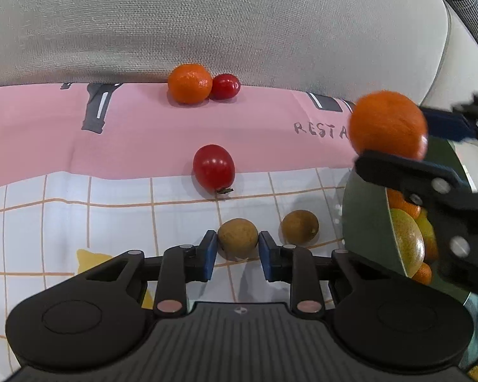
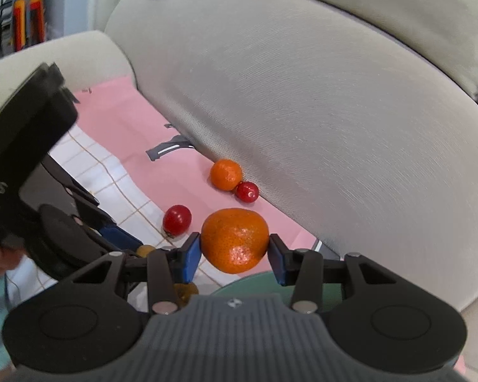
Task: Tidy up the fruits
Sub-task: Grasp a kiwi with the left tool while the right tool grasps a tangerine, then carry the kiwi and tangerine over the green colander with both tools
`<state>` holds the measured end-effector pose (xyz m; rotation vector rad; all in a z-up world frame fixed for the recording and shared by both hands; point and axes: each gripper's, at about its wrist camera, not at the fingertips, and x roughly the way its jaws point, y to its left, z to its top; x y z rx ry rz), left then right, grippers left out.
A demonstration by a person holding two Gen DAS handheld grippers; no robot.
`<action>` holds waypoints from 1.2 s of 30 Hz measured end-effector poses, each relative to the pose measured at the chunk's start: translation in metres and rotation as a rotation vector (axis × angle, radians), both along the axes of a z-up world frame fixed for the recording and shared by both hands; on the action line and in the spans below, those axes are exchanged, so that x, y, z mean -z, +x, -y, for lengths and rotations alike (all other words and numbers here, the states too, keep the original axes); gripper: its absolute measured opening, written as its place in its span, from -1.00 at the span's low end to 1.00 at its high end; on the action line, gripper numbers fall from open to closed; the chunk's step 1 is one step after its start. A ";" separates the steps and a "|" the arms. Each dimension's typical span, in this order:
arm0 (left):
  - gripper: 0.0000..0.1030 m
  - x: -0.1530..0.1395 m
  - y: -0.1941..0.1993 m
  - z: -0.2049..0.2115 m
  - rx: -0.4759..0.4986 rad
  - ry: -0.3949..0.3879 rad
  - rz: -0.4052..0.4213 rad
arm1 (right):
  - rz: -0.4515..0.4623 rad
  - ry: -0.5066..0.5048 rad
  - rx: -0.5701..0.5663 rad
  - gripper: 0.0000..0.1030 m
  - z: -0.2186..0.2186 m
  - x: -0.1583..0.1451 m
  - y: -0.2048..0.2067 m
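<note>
My left gripper (image 1: 238,248) has its blue pads on both sides of a small brown fruit (image 1: 237,237) that rests on the cloth. A second brown fruit (image 1: 300,226) lies just right of it. My right gripper (image 2: 235,253) is shut on a mandarin (image 2: 235,239) and holds it above the green bowl's rim (image 2: 239,283); it shows in the left wrist view too (image 1: 388,125). The green bowl (image 1: 363,219) holds several fruits. A cherry tomato (image 1: 213,167) lies mid-cloth. Another mandarin (image 1: 189,83) and cherry tomato (image 1: 225,86) touch at the sofa back.
The fruits lie on a pink and white checked cloth (image 1: 111,203) over a grey sofa seat. The sofa's back cushion (image 1: 223,22) rises right behind the far fruits. The bowl stands at the right edge of the cloth.
</note>
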<state>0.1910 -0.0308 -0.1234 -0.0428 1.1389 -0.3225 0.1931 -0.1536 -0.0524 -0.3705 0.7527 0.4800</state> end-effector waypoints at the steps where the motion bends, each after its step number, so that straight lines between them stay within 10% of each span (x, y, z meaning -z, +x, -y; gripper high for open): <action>1: -0.40 -0.001 0.000 -0.001 -0.009 -0.001 -0.004 | -0.001 0.010 0.014 -0.17 0.002 -0.002 -0.004; 19: -0.40 -0.094 -0.047 0.036 0.089 -0.052 0.165 | -0.025 0.172 0.273 -0.17 0.075 -0.018 -0.077; 36: -0.40 -0.084 -0.056 0.113 0.295 0.098 0.151 | -0.014 0.187 0.418 -0.17 0.115 0.005 -0.101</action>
